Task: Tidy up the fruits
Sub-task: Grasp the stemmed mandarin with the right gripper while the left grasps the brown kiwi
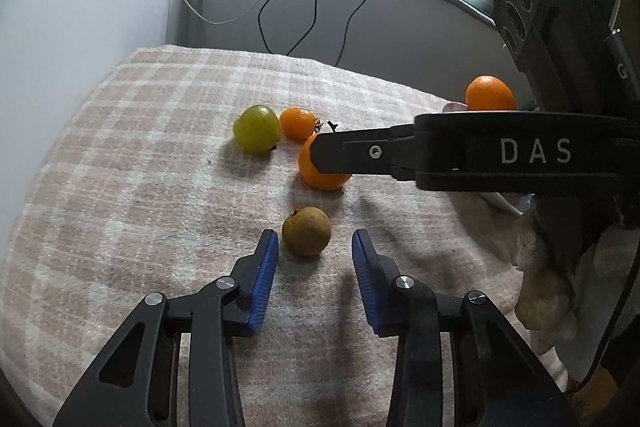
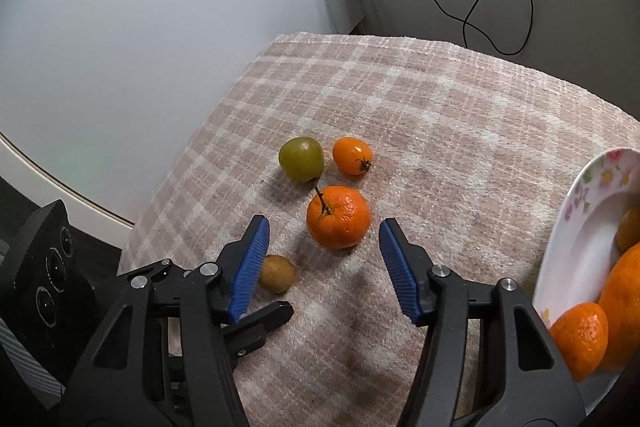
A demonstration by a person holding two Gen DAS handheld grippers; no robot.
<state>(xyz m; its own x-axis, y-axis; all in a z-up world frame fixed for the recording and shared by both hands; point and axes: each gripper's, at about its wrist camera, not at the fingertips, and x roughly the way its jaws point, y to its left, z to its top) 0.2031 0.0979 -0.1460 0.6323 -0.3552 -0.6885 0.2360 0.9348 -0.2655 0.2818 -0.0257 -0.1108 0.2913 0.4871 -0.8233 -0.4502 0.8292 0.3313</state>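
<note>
Both grippers line up on fruit to pick.

Nearest, the left gripper (image 1: pixel 315 247) stands narrowly open just short of the brown fruit (image 1: pixel 306 231), holding nothing. Farther, the right gripper (image 2: pixel 324 239) gapes wider before the orange (image 2: pixel 338 217), untouched. Next, I judge: advance, squeeze, carry to the plate (image 2: pixel 576 211) at right.

The left gripper (image 1: pixel 315 239) points downward at the checked cloth (image 1: pixel 160 187), its blue-padded jaws parted and pressing on nothing. The right gripper (image 2: pixel 324 227) also tilts down toward the cloth, jaws spread wider and not gripping. In the left wrist view its black body reaches across above the cloth from the right, held by a hand in a pale glove (image 1: pixel 548 283).
</note>
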